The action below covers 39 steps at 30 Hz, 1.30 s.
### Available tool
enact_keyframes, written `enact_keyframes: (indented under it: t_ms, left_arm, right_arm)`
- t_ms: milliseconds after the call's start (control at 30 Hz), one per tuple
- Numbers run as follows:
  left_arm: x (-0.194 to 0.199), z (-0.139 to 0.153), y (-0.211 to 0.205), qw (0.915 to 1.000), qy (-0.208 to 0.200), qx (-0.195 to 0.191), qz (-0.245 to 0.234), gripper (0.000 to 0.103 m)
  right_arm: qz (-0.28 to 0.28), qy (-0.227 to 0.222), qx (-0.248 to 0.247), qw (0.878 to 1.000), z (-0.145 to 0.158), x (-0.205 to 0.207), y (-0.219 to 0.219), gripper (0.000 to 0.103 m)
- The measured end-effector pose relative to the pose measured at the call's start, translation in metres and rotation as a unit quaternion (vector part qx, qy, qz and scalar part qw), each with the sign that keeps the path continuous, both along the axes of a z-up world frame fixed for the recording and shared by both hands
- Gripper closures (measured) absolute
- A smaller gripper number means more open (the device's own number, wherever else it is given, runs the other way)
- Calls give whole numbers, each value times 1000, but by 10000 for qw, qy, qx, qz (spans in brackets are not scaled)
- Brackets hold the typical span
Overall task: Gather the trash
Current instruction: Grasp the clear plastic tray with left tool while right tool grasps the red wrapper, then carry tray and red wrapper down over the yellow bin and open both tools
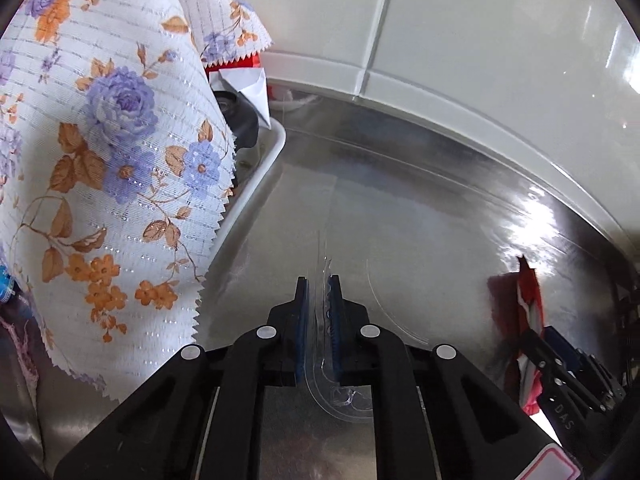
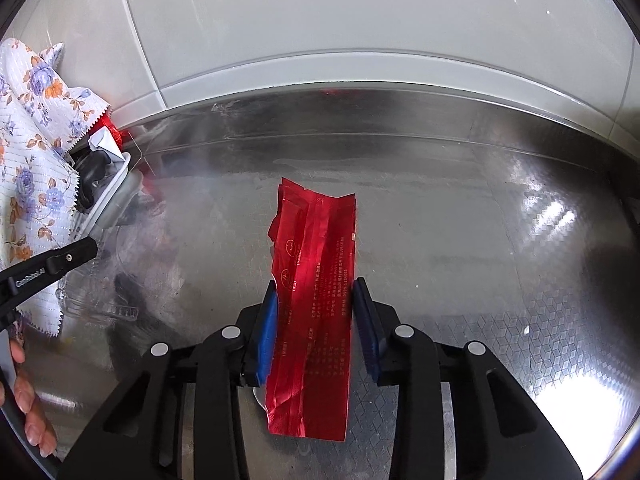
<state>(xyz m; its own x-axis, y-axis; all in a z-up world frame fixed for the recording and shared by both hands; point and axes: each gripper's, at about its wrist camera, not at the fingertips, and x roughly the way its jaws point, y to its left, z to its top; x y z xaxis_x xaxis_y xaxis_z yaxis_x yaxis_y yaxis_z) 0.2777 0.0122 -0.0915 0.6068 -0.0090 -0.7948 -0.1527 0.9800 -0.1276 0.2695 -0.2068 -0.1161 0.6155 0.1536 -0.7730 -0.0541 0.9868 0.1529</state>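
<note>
My left gripper (image 1: 318,280) is shut on a piece of clear plastic packaging (image 1: 344,396), which curls out behind the blue pads over the steel counter (image 1: 400,200). The same clear plastic (image 2: 92,304) shows faintly under the left gripper's finger (image 2: 60,258) in the right wrist view. A long red foil wrapper (image 2: 316,240) with printed text runs lengthwise between the pads of my right gripper (image 2: 316,284). Both pads touch its edges, so the gripper is shut on it. The left wrist view shows that wrapper (image 1: 530,300) sticking forward from the right gripper's fingers (image 1: 560,364).
A floral cloth (image 1: 112,140) hangs at the left over a white bin (image 1: 276,140) that holds white paper (image 1: 256,88), red scraps and a black object (image 1: 240,120). A tiled wall (image 1: 440,20) closes the back. A person's hand (image 2: 24,400) shows at the lower left.
</note>
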Motion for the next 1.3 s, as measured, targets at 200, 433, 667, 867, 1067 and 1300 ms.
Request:
enact_keyframes:
  t_ms: [200, 433, 667, 867, 1067, 1300]
  left_arm:
    - [-13, 9, -6, 9998, -82, 6, -186, 93]
    - [-35, 17, -16, 9993, -86, 40, -356, 93]
    - [-70, 30, -23, 9979, -181, 62, -612, 93]
    - [-107, 42, -29, 9946, -302, 83, -987, 93]
    - [-150, 49, -36, 9910, -364, 156, -1280, 93]
    - [-203, 56, -45, 9903, -444, 212, -1300, 93]
  right_arm:
    - [-32, 16, -11, 10000, 3, -8, -4, 67]
    - [-65, -38, -54, 10000, 13, -26, -7, 68]
    - [-172, -122, -65, 9998, 28, -52, -7, 68]
    - [-386, -265, -87, 9989, 44, -96, -2, 68]
    - [-589, -357, -43, 9976, 55, -147, -6, 68]
    - [-544, -440, 19, 9975, 68, -203, -18, 68]
